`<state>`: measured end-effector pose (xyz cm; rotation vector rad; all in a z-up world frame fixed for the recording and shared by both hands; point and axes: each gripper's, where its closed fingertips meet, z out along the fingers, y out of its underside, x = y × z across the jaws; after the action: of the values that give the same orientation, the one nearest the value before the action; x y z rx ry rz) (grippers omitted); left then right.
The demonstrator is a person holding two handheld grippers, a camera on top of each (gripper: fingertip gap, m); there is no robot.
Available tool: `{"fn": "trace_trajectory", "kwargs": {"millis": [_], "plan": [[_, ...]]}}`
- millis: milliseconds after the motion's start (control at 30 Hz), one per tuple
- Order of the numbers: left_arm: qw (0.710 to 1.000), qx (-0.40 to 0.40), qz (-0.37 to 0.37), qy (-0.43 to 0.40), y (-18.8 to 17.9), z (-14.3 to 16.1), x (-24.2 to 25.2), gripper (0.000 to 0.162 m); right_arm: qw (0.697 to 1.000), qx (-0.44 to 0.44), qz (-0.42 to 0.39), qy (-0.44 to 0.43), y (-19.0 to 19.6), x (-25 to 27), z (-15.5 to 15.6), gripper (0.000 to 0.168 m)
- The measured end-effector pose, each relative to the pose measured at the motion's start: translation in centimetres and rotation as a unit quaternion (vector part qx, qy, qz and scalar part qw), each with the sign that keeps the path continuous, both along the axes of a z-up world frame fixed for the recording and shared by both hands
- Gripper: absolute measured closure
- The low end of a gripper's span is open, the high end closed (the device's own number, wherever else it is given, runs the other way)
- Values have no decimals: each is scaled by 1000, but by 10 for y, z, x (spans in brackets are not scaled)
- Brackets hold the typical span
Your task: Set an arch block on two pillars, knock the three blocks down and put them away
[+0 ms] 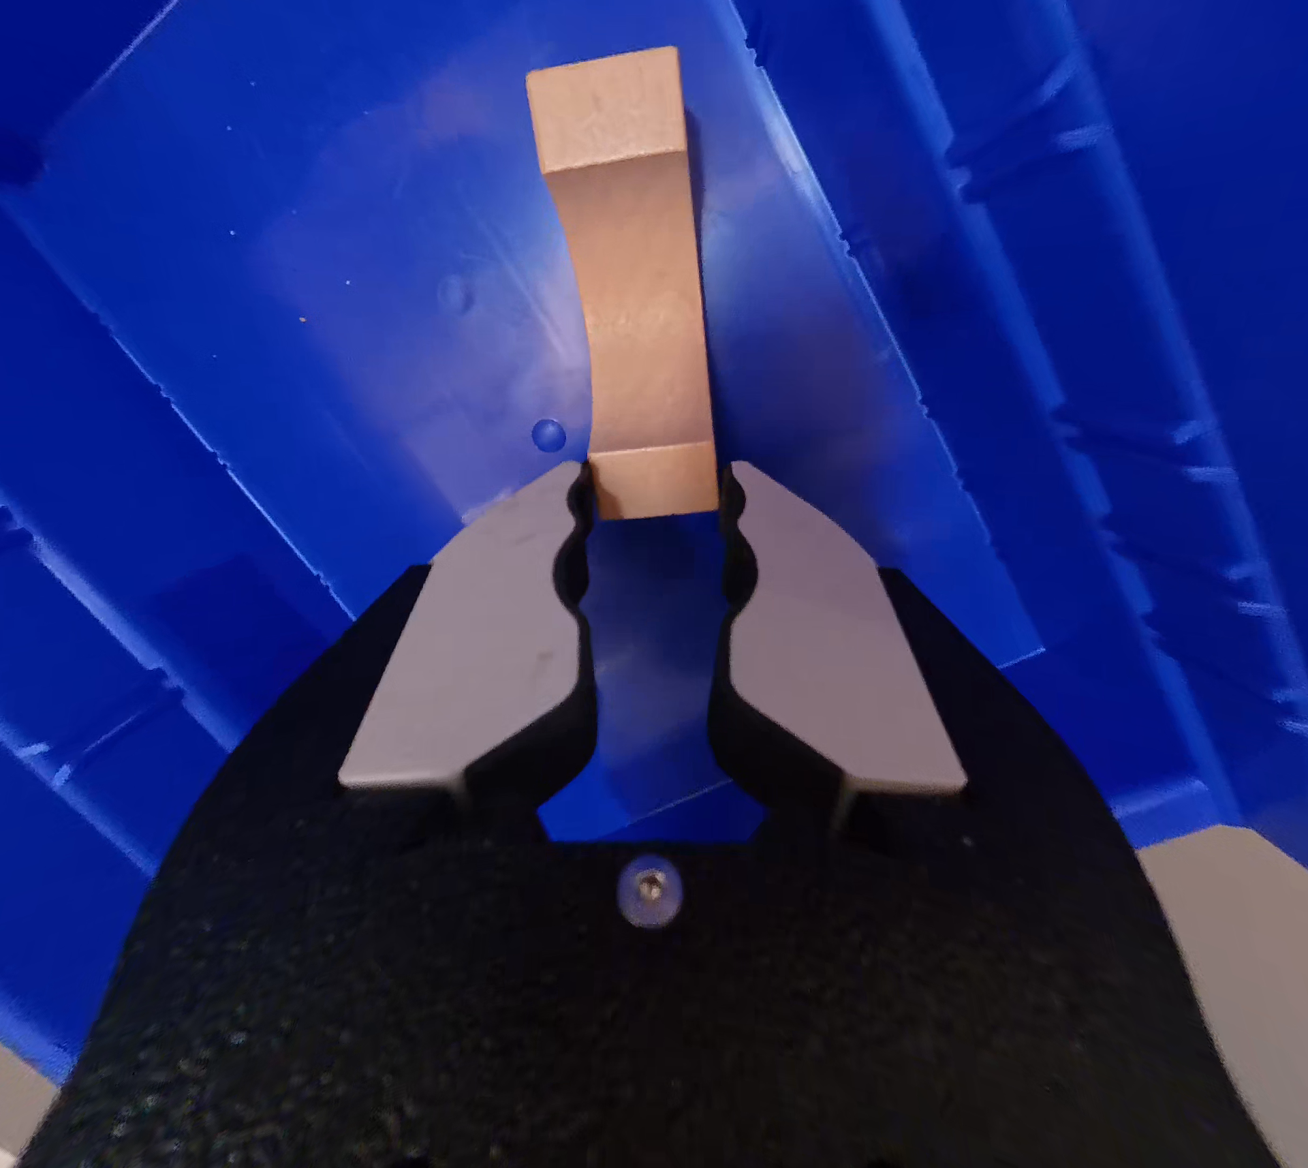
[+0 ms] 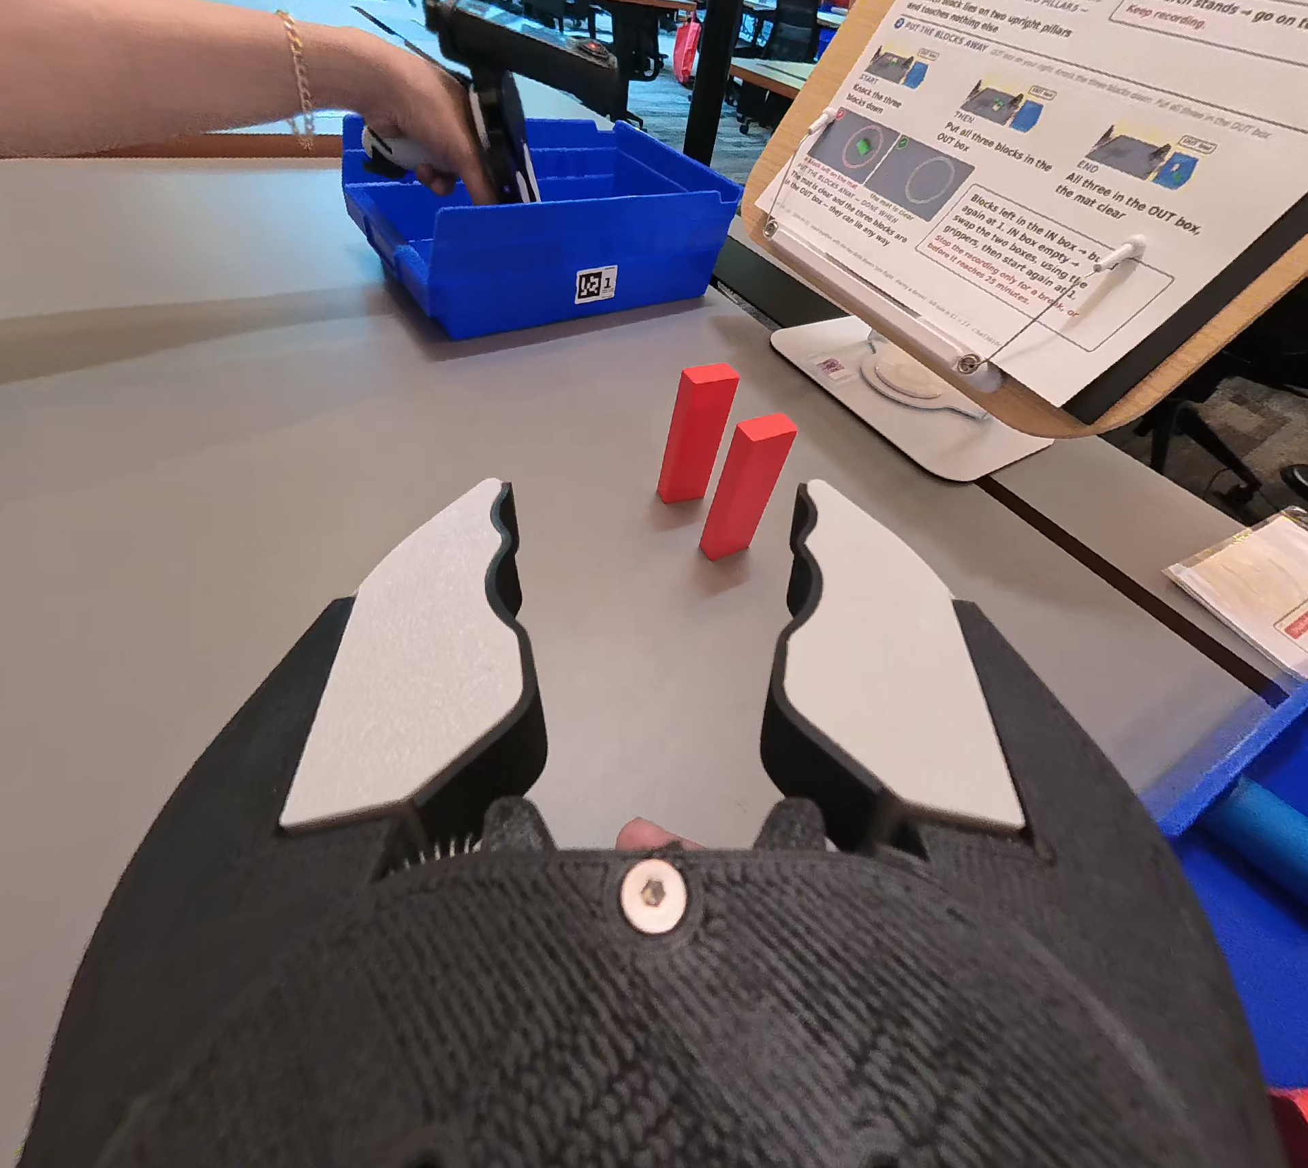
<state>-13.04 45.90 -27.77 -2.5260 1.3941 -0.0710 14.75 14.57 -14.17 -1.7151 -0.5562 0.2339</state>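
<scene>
Arch block (image 1: 637,298), tan wood, lay inside the blue bin (image 1: 283,213), its near end between the tips of the left gripper (image 1: 655,490), which clasped it. In the right wrist view, the right gripper (image 2: 655,497) hung spread and empty over the grey table (image 2: 212,426), near two upright red blocks (image 2: 697,433); beyond, a hand (image 2: 417,114) reached the left gripper into the bin (image 2: 566,256), beside a stand (image 2: 920,412) bearing a printed sheet.

Both grippers, left gripper (image 1: 655,490) and right gripper (image 2: 655,497), have textured black bodies, grey-faced fingers with wavy black pads, and a silver screw at six o'clock. A gold chain bracelet (image 2: 297,72) circles the wrist.
</scene>
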Motion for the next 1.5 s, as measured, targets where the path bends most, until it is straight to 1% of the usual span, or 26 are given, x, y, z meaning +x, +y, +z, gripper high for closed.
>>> {"fn": "trace_trajectory", "kwargs": {"millis": [33,133,267,367,433,533,667,733,800,867,933,1000,1067,1133,1200,1267,1333,1433,1500], "plan": [[1000,4,-1,-4,0,0,0,128,1000,0,-1,1,1,0,0,93],[1000,17,-5,-2,2,-2,-2,128,1000,3,0,3,1,0,2,93],[999,45,-28,-9,7,-2,0,129,1000,7,-1,-3,-1,0,4,93],[996,88,-35,3,16,0,-5,129,1000,9,-7,-2,-2,2,6,94],[991,125,-34,18,23,9,-10,129,1000,13,-5,4,-5,2,9,94],[985,168,-32,-2,23,38,-6,128,1000,17,-10,6,-8,6,10,94],[962,266,-50,-23,15,105,6,128,999,26,-25,34,-11,14,18,94],[945,311,-86,-46,-2,138,25,128,997,34,-28,67,-11,16,25,93],[921,362,-129,-62,-25,165,49,128,991,46,-24,121,-11,16,36,92],[892,410,-174,-76,-52,184,75,128,982,56,-13,181,-12,15,47,89],[862,447,-222,-92,-81,194,102,128,970,68,-5,232,-14,14,58,89],[824,490,-269,-95,-108,199,126,129,957,72,6,279,-16,13,66,88],[782,537,-305,-81,-129,201,145,129,944,68,8,323,-16,15,70,89],[739,581,-333,-64,-144,200,161,129,931,50,-9,362,-9,22,70,89],[705,611,-354,-57,-157,196,175,129,913,32,-19,406,0,27,72,90],[674,638,-370,-42,-164,190,185,129,902,13,-18,432,11,29,74,92],[644,661,-383,-35,-169,186,195,129,902,-12,-35,430,27,32,68,93],[617,680,-392,-45,-174,179,208,129,888,-55,-44,454,54,36,61,93],[584,709,-394,-35,-176,181,214,129,880,-83,-46,465,70,34,57,93]]}}
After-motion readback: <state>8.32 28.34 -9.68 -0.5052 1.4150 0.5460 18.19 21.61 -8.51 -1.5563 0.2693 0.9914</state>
